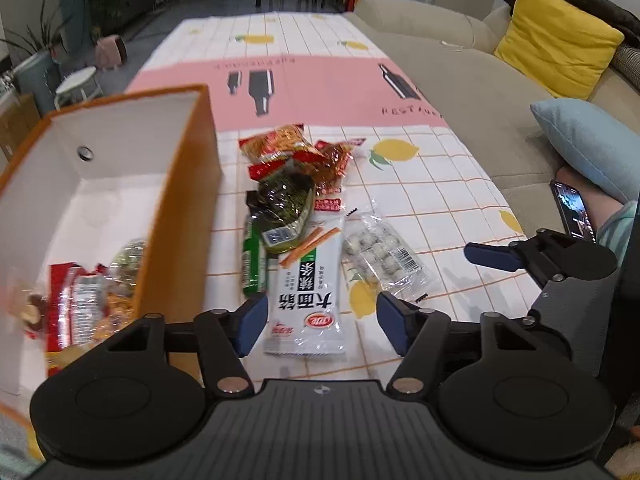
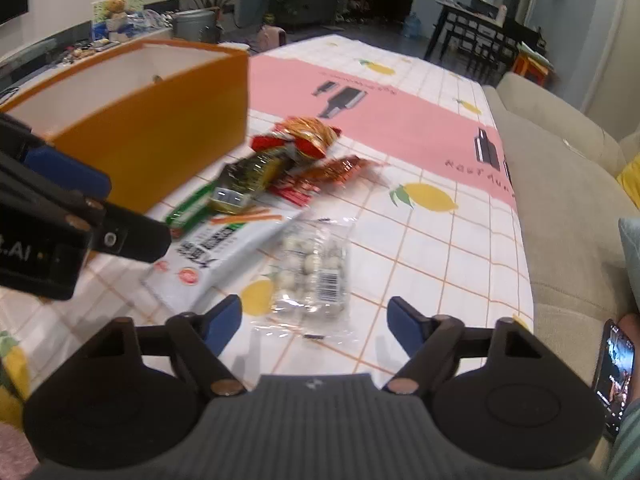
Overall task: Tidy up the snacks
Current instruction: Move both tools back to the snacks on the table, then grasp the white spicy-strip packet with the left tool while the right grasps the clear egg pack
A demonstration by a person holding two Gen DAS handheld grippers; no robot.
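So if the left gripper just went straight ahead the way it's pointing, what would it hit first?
Most likely the white snack packet: it lies on the table between the open fingers of the left gripper, directly ahead. The green packet lies just left of that line. Depth is hard to judge.

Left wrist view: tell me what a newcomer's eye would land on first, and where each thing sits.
The big orange box stands at the left on the lemon-print tablecloth, with a few snack packets already inside. Right beside it lies a loose pile of snacks, the long white packet nearest, between the open fingers of the left gripper. Further right, a clear bag of white balls lies flat.
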